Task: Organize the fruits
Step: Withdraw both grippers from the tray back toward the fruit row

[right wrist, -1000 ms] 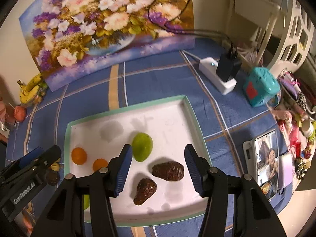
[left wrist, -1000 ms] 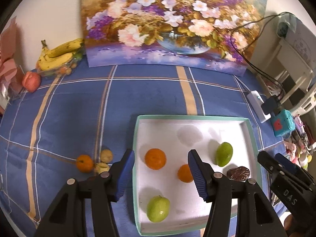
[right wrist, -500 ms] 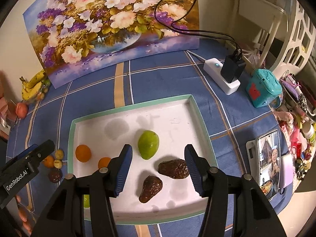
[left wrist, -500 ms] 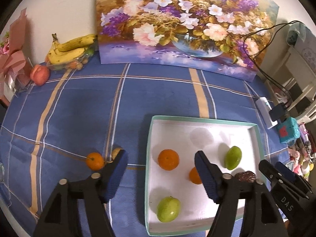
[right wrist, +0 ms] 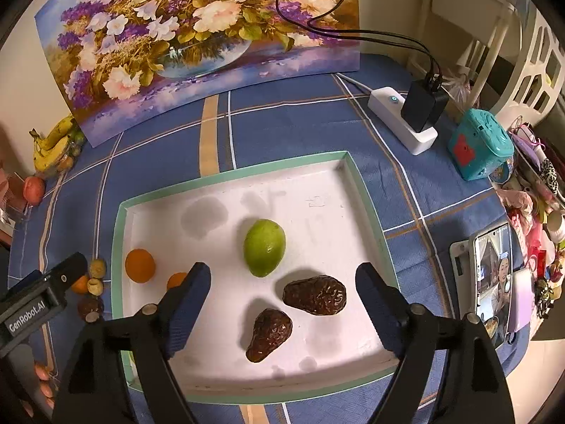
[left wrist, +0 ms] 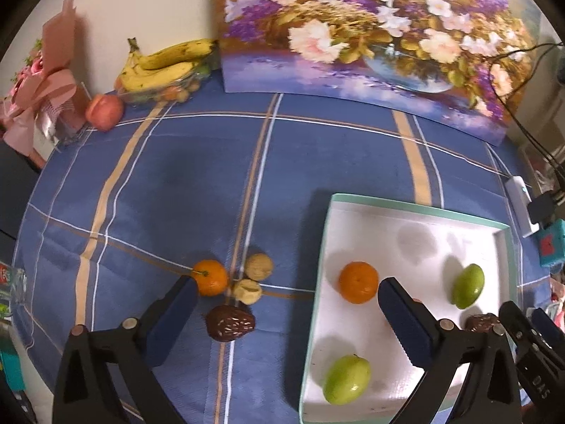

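Observation:
A white tray with a teal rim (left wrist: 325, 247) holds an orange (left wrist: 358, 282), two green fruits (left wrist: 468, 285) (left wrist: 348, 378) and dark brown wrinkled fruits (right wrist: 315, 296) (right wrist: 270, 334). Left of the tray, an orange (left wrist: 210, 277), two walnuts (left wrist: 259, 266) and a brown fruit (left wrist: 230, 322) lie on the blue cloth. My left gripper (left wrist: 286, 300) hovers over the tray's left edge and these loose fruits, its jaws opening wide with nothing pressed between them. My right gripper (right wrist: 282, 270) hangs above the tray, jaws opening; the brown fruits lie below, untouched.
A flower painting (left wrist: 370, 35) leans on the back wall. Bananas (left wrist: 166, 67) and a red fruit (left wrist: 104, 111) sit at the back left beside pink wrapping. A power strip (right wrist: 402, 120), a teal box (right wrist: 480, 145) and a phone (right wrist: 492, 275) crowd the right side.
The left gripper has shifted left off the tray toward the loose fruits, and its jaws have spread wide. The right gripper has stayed over the tray, and its jaws have widened too.

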Demonstrator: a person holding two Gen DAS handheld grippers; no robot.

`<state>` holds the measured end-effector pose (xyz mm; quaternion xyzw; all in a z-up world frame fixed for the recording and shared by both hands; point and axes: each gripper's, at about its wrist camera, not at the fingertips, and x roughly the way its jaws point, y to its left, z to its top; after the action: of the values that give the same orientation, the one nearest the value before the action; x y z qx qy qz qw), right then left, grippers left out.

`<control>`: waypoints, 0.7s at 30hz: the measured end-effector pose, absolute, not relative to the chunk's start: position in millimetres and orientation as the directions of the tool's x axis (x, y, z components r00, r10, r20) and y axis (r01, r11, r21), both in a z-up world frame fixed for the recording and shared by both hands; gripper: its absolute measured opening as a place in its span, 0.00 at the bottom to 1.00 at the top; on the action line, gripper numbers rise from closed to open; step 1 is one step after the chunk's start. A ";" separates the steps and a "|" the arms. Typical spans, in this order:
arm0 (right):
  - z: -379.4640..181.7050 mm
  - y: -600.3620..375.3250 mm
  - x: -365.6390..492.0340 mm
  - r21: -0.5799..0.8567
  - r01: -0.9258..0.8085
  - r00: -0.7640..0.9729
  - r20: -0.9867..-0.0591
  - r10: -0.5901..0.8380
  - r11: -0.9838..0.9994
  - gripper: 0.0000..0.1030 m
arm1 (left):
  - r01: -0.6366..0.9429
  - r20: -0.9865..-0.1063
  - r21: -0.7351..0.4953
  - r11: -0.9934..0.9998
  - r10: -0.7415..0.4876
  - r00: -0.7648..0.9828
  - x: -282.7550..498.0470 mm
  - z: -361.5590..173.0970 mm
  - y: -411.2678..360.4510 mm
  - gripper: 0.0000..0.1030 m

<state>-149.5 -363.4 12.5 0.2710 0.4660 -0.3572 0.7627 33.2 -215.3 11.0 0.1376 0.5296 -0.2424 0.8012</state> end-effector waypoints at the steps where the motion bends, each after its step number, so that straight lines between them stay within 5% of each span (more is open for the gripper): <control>1: 12.1 -362.5 -149.0 0.079 0.795 0.314 -0.902 -0.296 0.602 0.83 | 0.531 -0.914 -0.031 0.847 -0.238 0.327 34.0 11.1 -214.5 1.00; 4: 12.1 -361.0 -147.6 0.078 0.789 0.327 -0.894 -0.308 0.610 0.93 | 0.524 -0.910 -0.023 0.852 -0.234 0.341 35.8 12.6 -212.6 1.00; 21: 21.7 -344.7 -137.1 0.112 0.737 0.457 -0.809 -0.369 0.667 0.93 | 0.520 -0.867 0.026 0.854 -0.240 0.437 39.0 23.5 -202.2 1.00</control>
<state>-137.1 -344.7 21.7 0.2310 0.3978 -0.3365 0.8217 39.0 -202.2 23.5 0.1462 0.4791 -0.2275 0.8350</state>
